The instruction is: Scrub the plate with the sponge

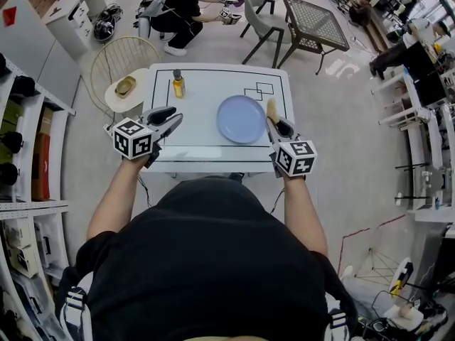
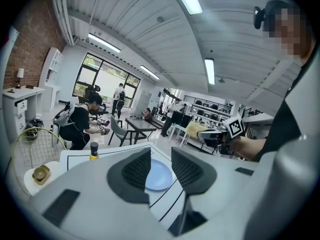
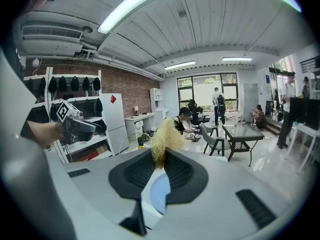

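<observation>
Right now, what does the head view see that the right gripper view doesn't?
Only the head view shows the person's black shirt and the cube on the right gripper. Only the right gripper view shows the ceiling lights and the brick wall. Both show the plate, the sponge pinched in the right gripper's fingers, and the left gripper, open and empty.
</observation>
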A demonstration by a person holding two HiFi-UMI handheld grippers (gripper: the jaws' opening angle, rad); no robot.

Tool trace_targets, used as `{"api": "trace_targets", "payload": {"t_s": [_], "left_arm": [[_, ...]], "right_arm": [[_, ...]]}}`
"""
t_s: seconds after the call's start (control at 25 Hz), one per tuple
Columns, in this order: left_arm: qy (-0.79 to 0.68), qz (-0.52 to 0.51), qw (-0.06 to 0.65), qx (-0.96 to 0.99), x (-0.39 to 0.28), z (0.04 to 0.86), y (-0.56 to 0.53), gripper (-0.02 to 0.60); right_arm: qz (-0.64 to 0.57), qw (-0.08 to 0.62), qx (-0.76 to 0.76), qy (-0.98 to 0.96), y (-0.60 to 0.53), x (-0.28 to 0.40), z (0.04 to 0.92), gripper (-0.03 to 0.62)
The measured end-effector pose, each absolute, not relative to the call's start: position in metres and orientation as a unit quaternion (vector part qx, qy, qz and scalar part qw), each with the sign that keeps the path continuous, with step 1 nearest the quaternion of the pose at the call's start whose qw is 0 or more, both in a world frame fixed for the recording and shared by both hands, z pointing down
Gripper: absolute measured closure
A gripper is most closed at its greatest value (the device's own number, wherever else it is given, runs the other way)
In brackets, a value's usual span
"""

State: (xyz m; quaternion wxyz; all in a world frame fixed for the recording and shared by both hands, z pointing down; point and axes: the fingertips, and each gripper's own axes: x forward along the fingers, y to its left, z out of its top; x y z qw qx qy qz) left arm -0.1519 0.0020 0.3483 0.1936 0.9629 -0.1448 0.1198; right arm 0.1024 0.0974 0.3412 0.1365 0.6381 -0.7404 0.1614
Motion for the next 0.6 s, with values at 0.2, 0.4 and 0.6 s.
{"api": "trace_targets", "payload": {"t_s": [0.2, 0.4, 0.6], "left_arm": [[-0.153, 0.121, 0.197, 0.961, -0.145, 0.351, -0.001, 0.449], [-0.164, 0.119, 0.199, 0.959, -0.139, 0.353, -0.008, 0.449], [-0.173, 0.120, 0.205, 0.956, -0.133, 0.358, -0.014, 0.449]], "right_arm": [[0.162, 0.139, 0.631, -0.746, 0.089, 0.110, 0.342, 0.537], [0.162, 0.143, 0.622, -0.753, 0.076, 0.118, 0.346, 0.537], [0.165, 0.148, 0.614, -0.758, 0.064, 0.126, 0.352, 0.537]]}}
